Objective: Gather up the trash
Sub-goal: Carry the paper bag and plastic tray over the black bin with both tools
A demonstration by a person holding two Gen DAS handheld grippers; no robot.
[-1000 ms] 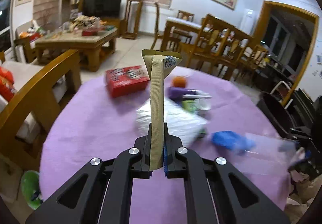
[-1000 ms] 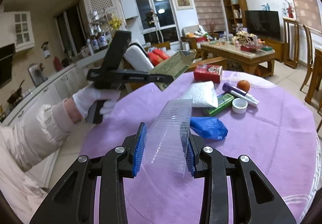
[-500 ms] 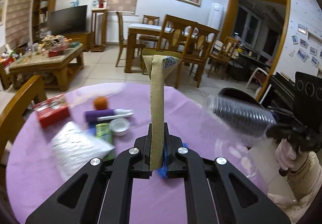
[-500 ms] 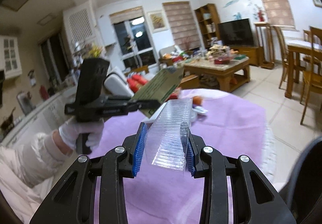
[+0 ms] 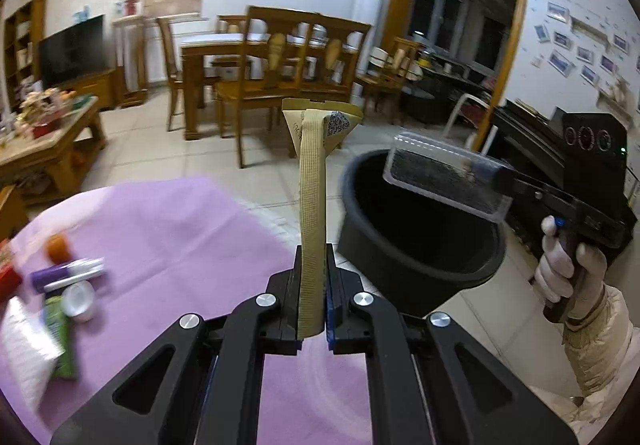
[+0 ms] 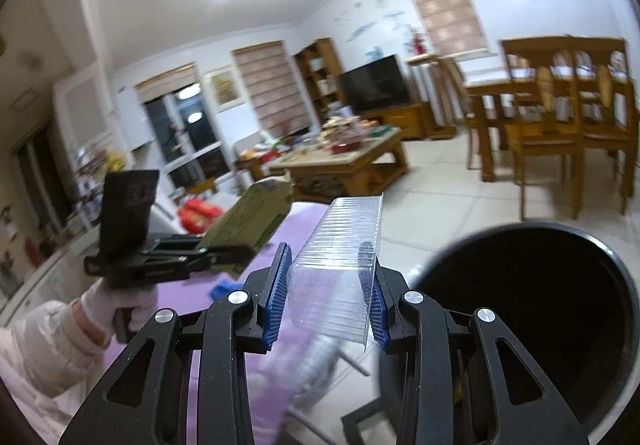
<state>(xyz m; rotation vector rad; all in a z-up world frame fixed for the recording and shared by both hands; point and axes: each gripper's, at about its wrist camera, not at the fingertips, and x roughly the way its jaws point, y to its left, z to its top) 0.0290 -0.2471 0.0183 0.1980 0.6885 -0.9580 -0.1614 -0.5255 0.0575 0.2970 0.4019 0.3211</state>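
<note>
My left gripper (image 5: 313,277) is shut on a flattened tan carton (image 5: 314,205) that stands up edge-on between its pads. In the right wrist view the same carton (image 6: 250,229) shows side-on over the purple table (image 6: 304,217). My right gripper (image 6: 326,285) is shut on a clear ribbed plastic tray (image 6: 340,257). That tray (image 5: 444,175) hangs over the mouth of a black round bin (image 5: 420,233), which stands off the table's right edge. The bin (image 6: 532,305) fills the lower right of the right wrist view.
On the purple table's left part lie an orange (image 5: 58,247), a purple tube (image 5: 66,275), a small white cap (image 5: 80,299), a green packet (image 5: 60,341) and a white bag (image 5: 24,357). Wooden chairs (image 5: 296,65) and a dining table stand behind on the tiled floor.
Both grippers have swung right, away from the items on the table and towards the black bin, each still holding its piece. The clear tray now hangs over the bin's mouth.
</note>
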